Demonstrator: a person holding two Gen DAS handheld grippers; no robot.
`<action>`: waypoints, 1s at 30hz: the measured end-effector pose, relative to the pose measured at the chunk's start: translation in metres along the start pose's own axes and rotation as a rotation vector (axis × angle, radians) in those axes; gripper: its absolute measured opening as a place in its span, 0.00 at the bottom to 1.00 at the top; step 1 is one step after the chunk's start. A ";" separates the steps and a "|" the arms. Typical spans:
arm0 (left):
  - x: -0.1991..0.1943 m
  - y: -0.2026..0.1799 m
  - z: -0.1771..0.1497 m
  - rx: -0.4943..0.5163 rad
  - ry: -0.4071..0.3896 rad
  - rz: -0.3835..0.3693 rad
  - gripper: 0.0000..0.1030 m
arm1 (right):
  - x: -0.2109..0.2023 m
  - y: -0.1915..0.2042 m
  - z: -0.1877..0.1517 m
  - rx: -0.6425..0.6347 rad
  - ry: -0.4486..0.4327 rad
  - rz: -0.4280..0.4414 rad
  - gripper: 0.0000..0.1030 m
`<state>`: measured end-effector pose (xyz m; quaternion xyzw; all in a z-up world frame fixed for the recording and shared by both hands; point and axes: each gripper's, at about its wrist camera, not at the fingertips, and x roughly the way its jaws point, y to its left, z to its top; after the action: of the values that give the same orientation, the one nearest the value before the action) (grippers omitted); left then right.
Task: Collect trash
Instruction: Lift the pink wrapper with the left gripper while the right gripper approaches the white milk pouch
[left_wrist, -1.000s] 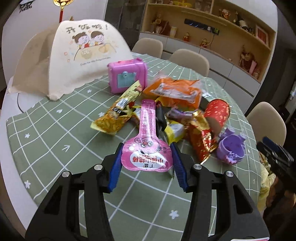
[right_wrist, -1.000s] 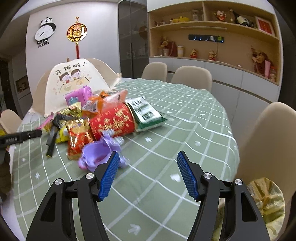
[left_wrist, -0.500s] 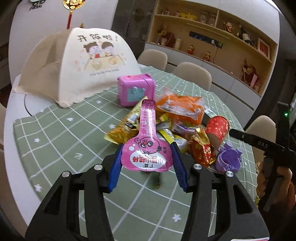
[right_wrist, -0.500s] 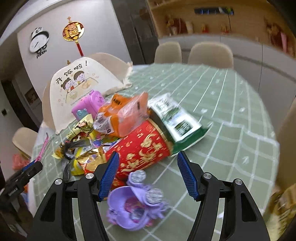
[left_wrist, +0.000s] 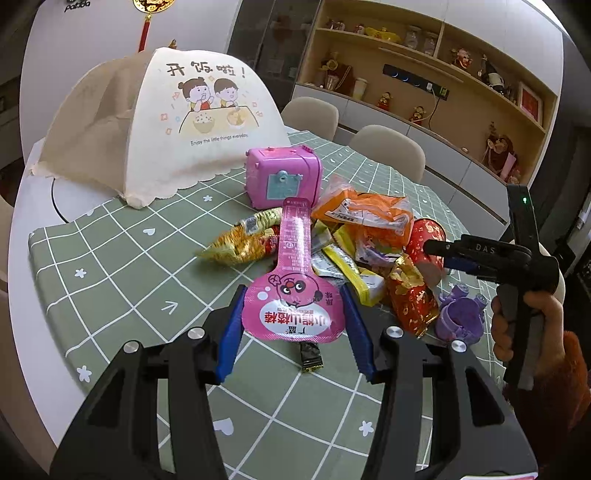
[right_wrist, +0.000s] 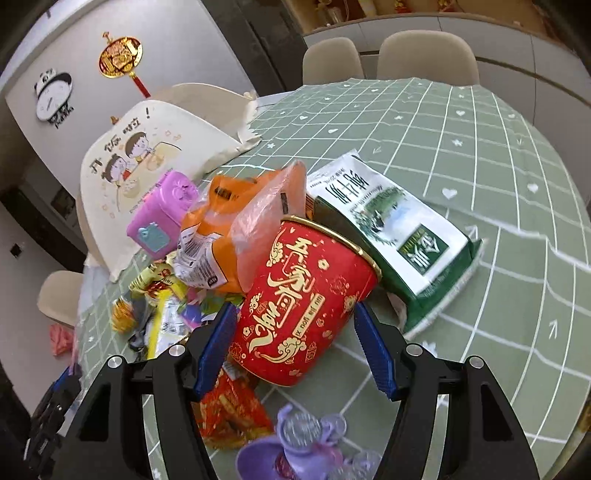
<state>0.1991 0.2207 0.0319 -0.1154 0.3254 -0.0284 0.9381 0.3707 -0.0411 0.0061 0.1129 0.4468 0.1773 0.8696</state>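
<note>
Now the left gripper (left_wrist: 293, 325) has its blue pads pinching a pink snack pouch (left_wrist: 293, 291) by its wide printed end, the long neck pointing up and away, lifted clear of the green checked tablecloth (left_wrist: 122, 280). Beyond it sits the trash pile: a yellow crinkled snack bag (left_wrist: 240, 243), an orange plastic bag (left_wrist: 365, 214), a red-and-gold foil wrapper (left_wrist: 412, 299), and a small dark wrapper (left_wrist: 309, 356) lying just under the pouch. A pink toy box (left_wrist: 282, 175) stands behind the heap, near the cream food cover (left_wrist: 177, 125).

Over on the right, the right gripper (right_wrist: 295, 345) is spread wide, pads on either side of the red paper cup (right_wrist: 303, 302) lying on its side; whether they touch it I cannot tell. A green-and-white package (right_wrist: 391, 236) leans just behind the cup's rim, and a purple toy (right_wrist: 295, 446) sits below, between the gripper's arms.
</note>
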 end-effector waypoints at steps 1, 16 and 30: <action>0.000 0.000 0.000 -0.002 0.001 0.001 0.46 | -0.002 0.003 0.000 -0.020 -0.018 -0.018 0.59; 0.005 -0.017 0.006 -0.004 -0.015 -0.039 0.46 | -0.022 -0.021 -0.006 0.055 -0.068 -0.016 0.22; 0.033 -0.016 0.016 -0.038 0.025 -0.088 0.47 | -0.024 -0.066 0.037 -0.232 -0.137 -0.069 0.43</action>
<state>0.2350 0.2041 0.0281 -0.1472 0.3322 -0.0647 0.9294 0.4014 -0.1125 0.0212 0.0078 0.3665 0.1895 0.9109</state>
